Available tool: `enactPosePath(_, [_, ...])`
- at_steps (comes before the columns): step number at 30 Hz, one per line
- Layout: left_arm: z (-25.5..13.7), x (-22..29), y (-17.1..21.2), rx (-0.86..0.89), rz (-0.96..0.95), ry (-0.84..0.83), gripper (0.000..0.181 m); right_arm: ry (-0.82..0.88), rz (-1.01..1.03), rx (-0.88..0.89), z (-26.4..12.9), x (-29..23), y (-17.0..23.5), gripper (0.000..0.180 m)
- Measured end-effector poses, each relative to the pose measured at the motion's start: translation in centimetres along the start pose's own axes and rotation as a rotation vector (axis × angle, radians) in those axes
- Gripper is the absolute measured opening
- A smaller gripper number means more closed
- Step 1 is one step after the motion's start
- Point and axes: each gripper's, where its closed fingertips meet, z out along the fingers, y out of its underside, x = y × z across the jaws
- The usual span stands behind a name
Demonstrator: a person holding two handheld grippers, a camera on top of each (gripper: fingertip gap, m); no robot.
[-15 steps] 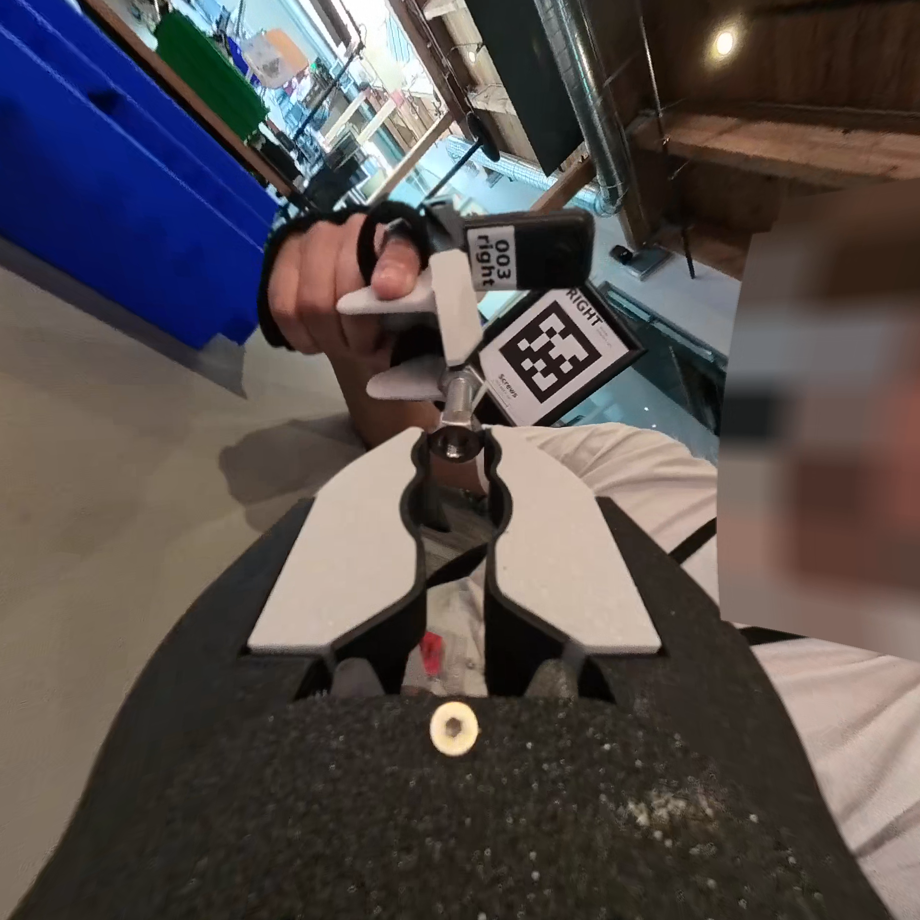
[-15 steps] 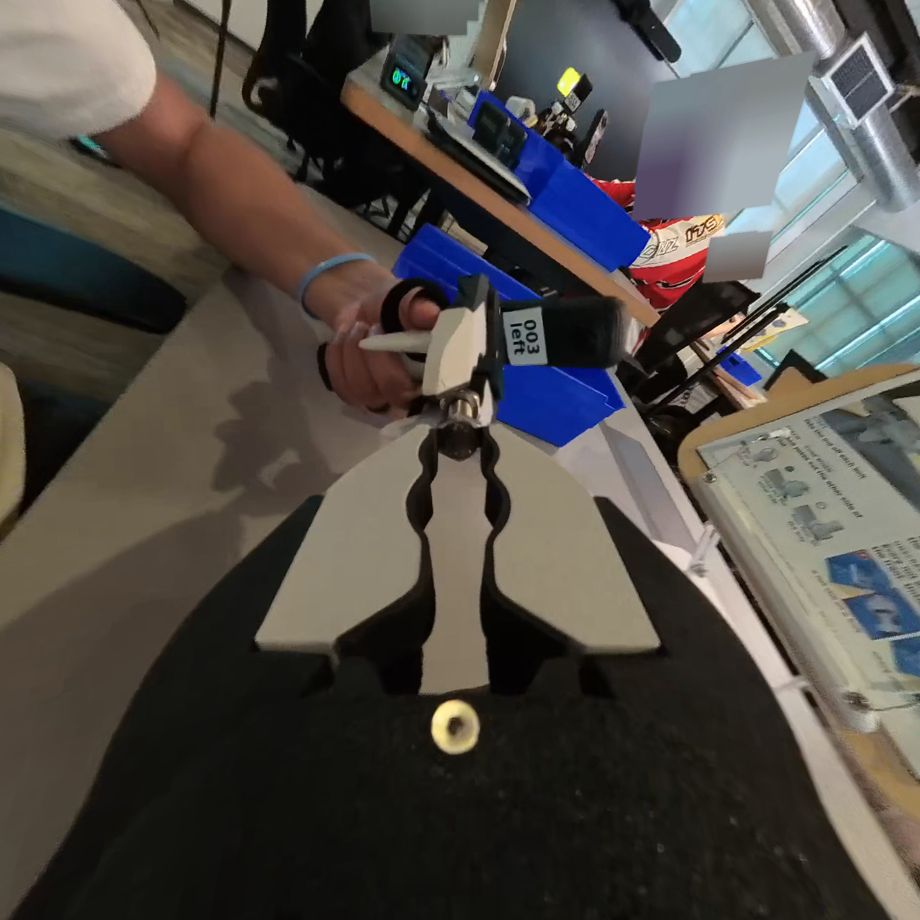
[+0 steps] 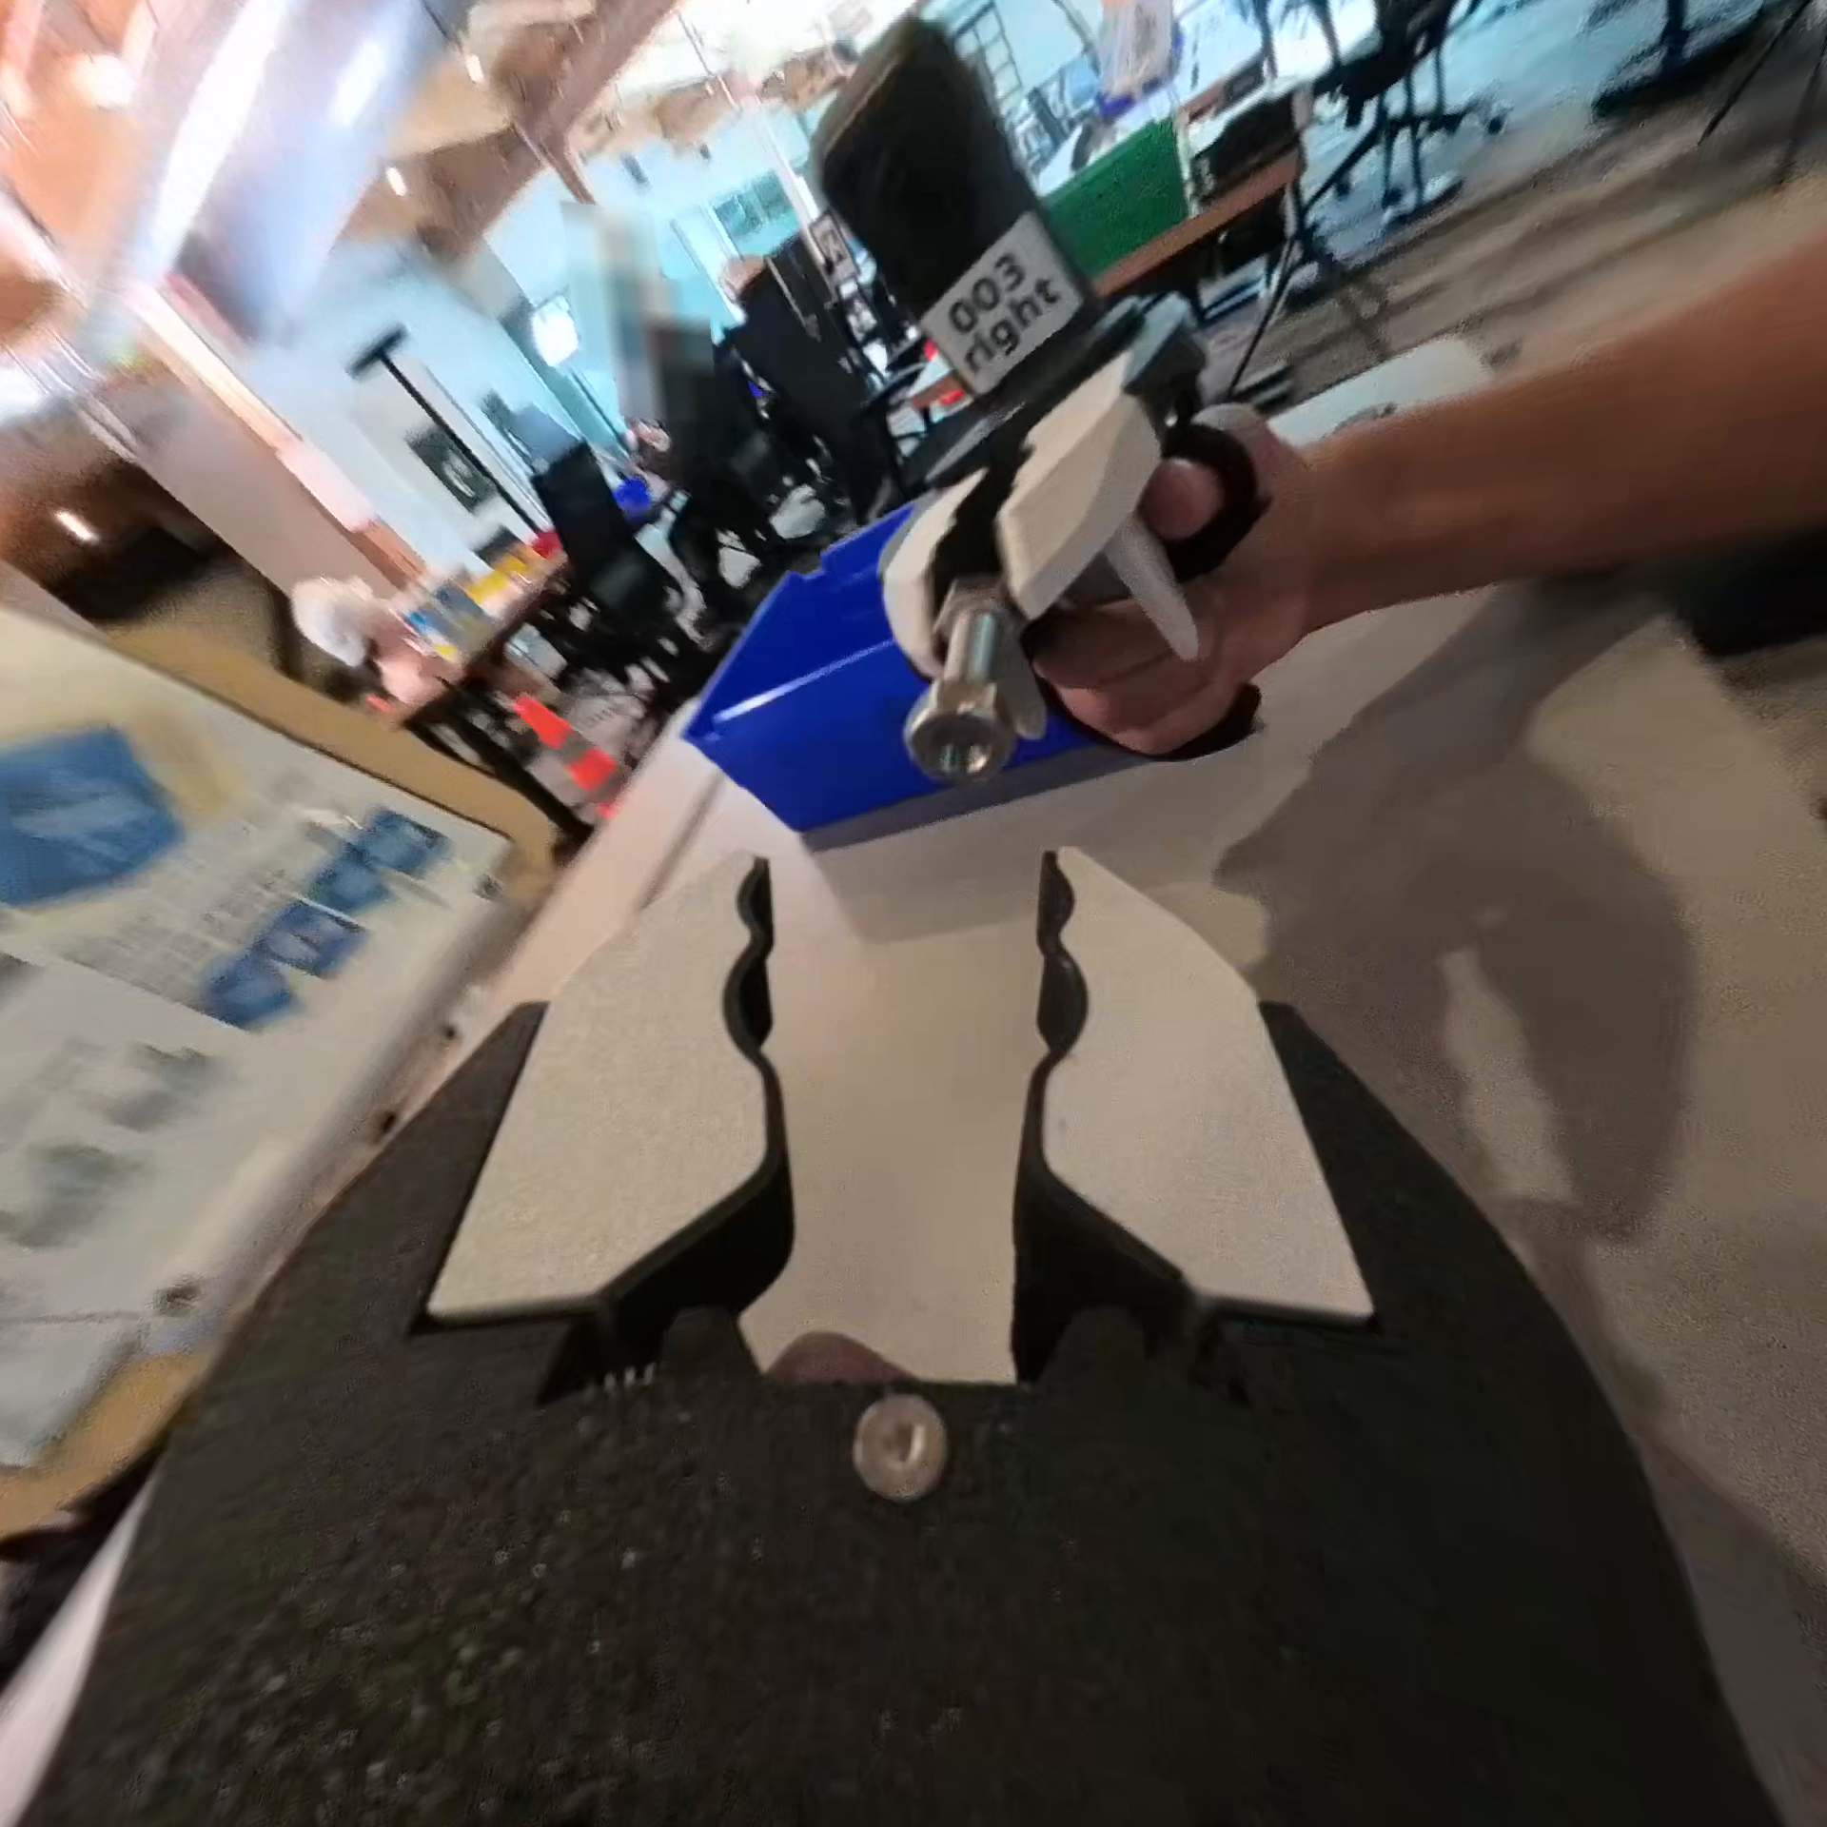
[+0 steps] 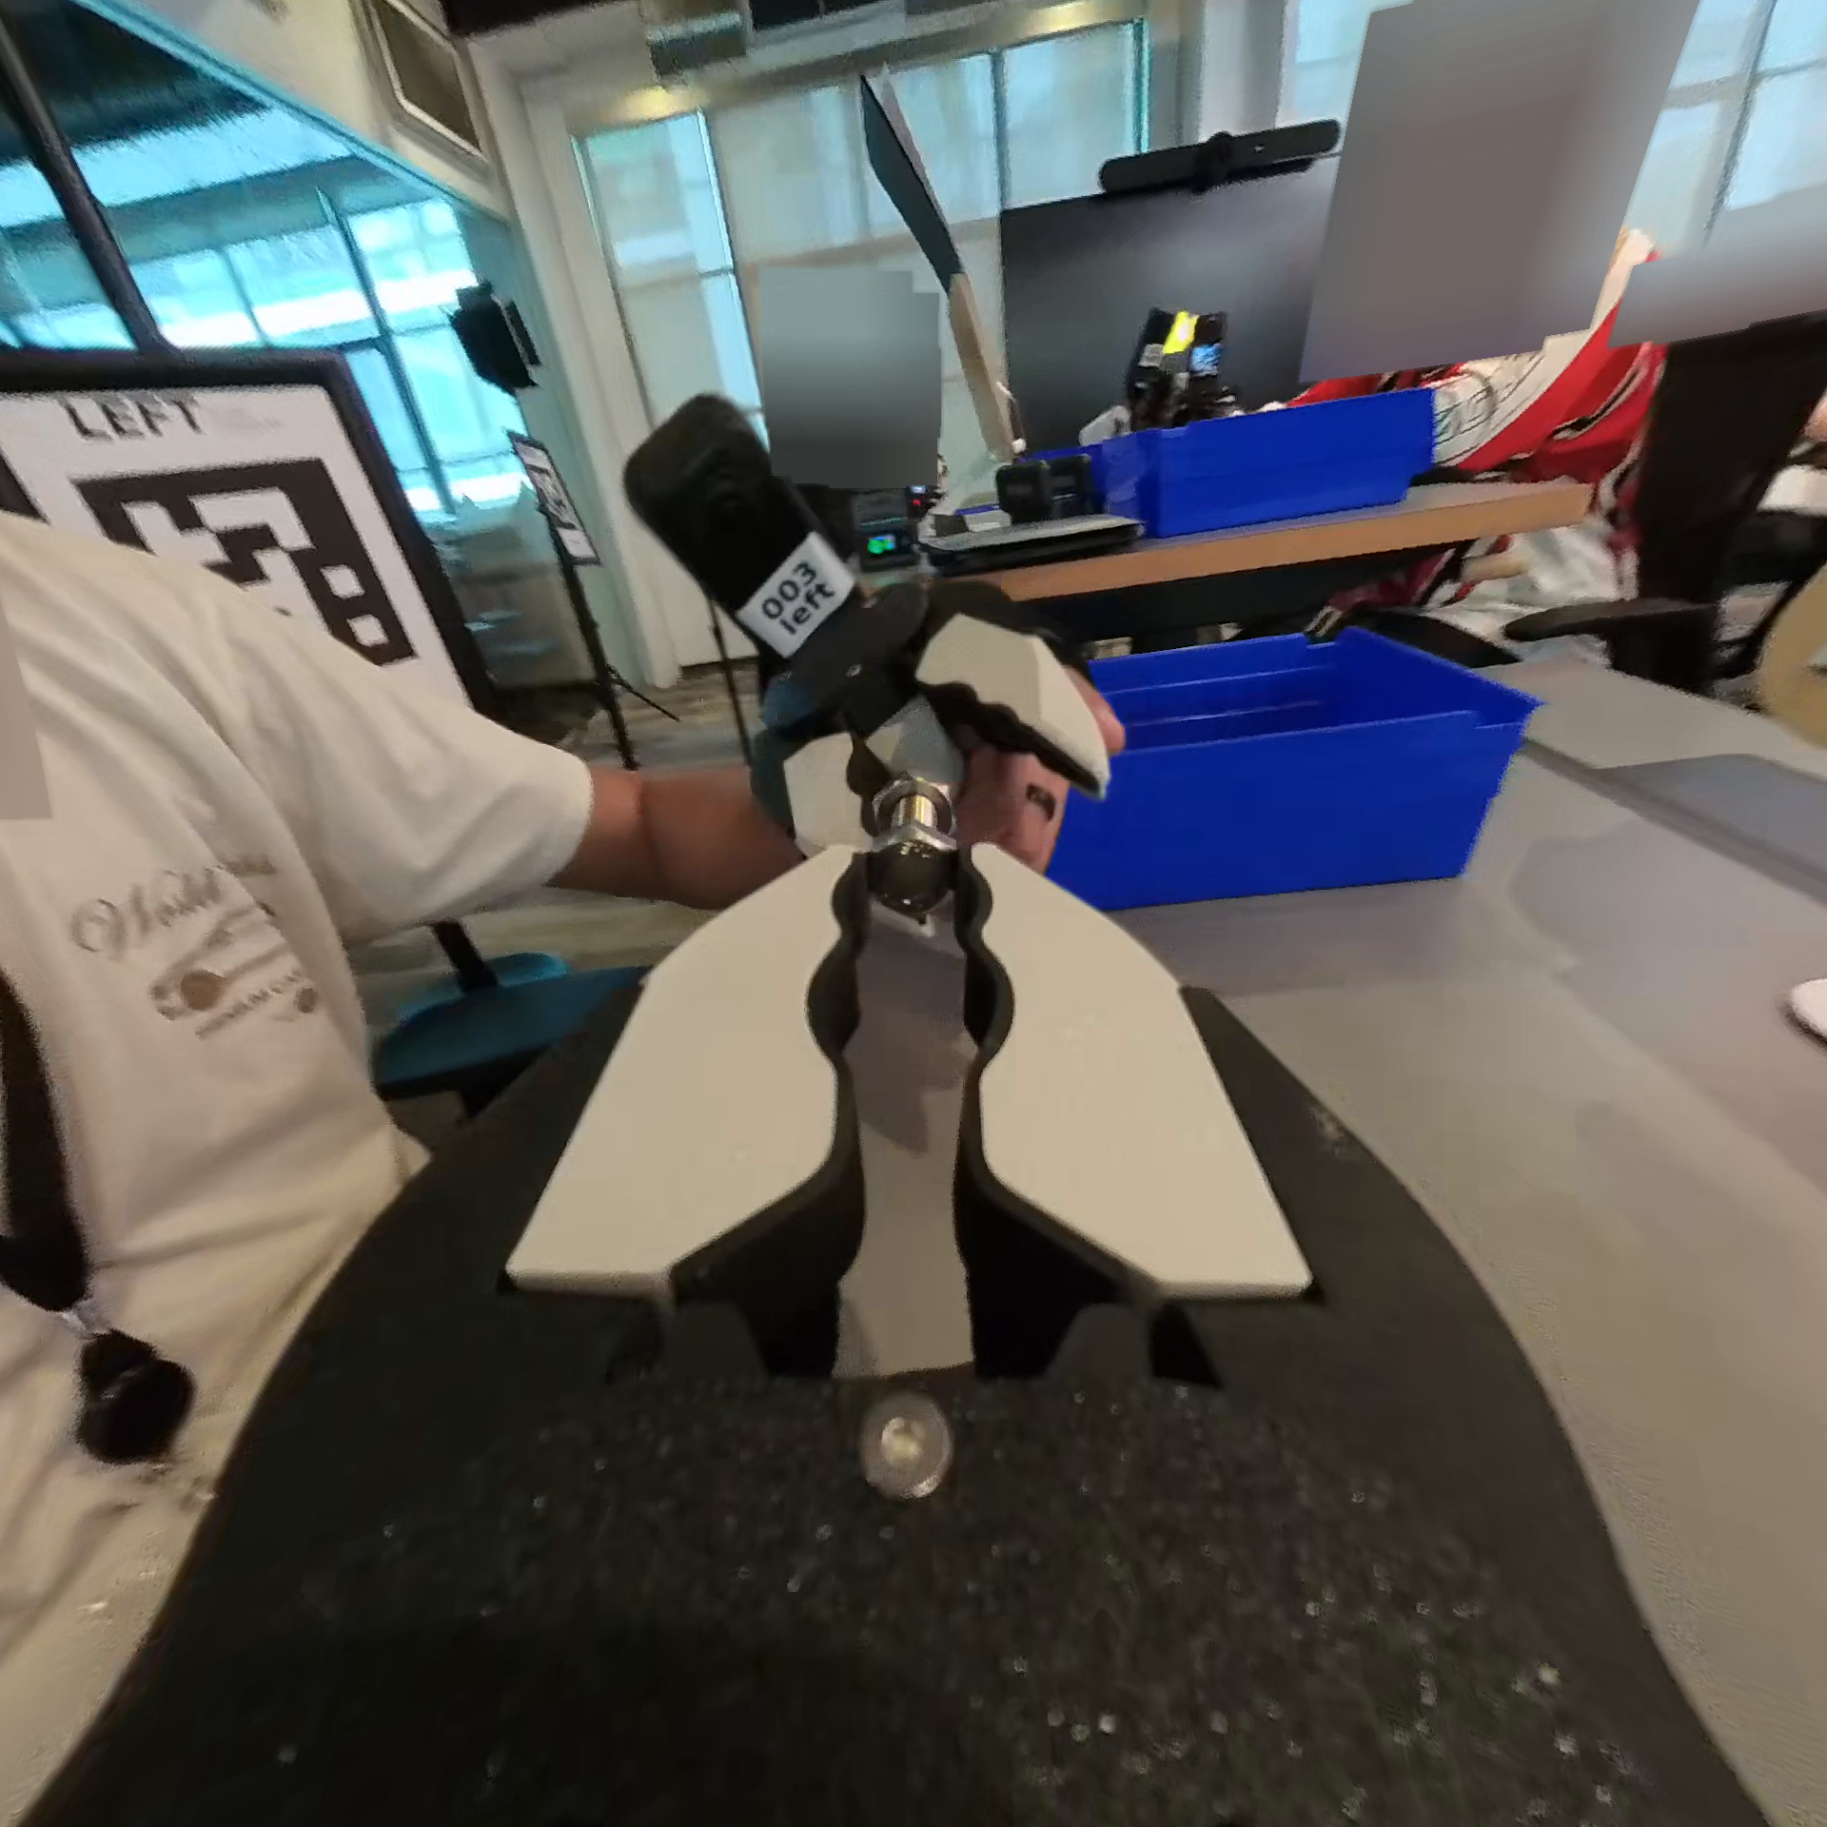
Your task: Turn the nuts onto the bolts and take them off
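In the left wrist view my left gripper (image 3: 902, 870) is open and empty above the grey table. A silver bolt (image 3: 974, 643) with a hex nut (image 3: 954, 741) on its near end hangs a short way ahead of it, held in my right gripper (image 3: 979, 593). In the right wrist view my right gripper (image 4: 912, 870) is shut on the bolt's dark end (image 4: 910, 882). A nut (image 4: 914, 838) sits on the shaft just beyond my fingertips. The left gripper (image 4: 914, 781) is right behind the bolt there; I cannot tell whether it touches it.
An empty blue bin (image 4: 1285, 771) stands on the grey table (image 4: 1483, 1087) just behind the grippers; it also shows in the left wrist view (image 3: 821, 692). A printed sheet on a board (image 3: 198, 939) lies left. The person's white shirt (image 4: 198, 890) and a marker board (image 4: 247, 534) are at left.
My left gripper has opened, let go of the bolt and drawn back. Both grippers have swung round to new angles. The right gripper still holds the bolt.
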Motion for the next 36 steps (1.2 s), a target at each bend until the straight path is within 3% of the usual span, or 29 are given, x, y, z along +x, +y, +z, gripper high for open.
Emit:
enactPosePath(5, [-0.2,0.9,-1.7,0.007,0.222,-0.047,0.048,-0.024,0.052,-0.019,0.8,-0.3,0.6,0.016])
enactPosePath(16, [-0.2,2.3,-1.7,-0.003,0.290,0.004,0.018,-0.064,0.090,-0.035,1.3,-0.8,1.1,0.016])
enactPosePath(20, [-0.2,2.2,-1.9,0.005,0.078,0.078,0.018,-0.036,0.025,-0.038,1.2,-0.6,1.1,0.016])
enactPosePath(36, [-0.6,4.1,-3.0,0.103,-1.037,0.733,0.017,0.079,-0.518,-0.169,0.6,-2.5,1.7,0.016])
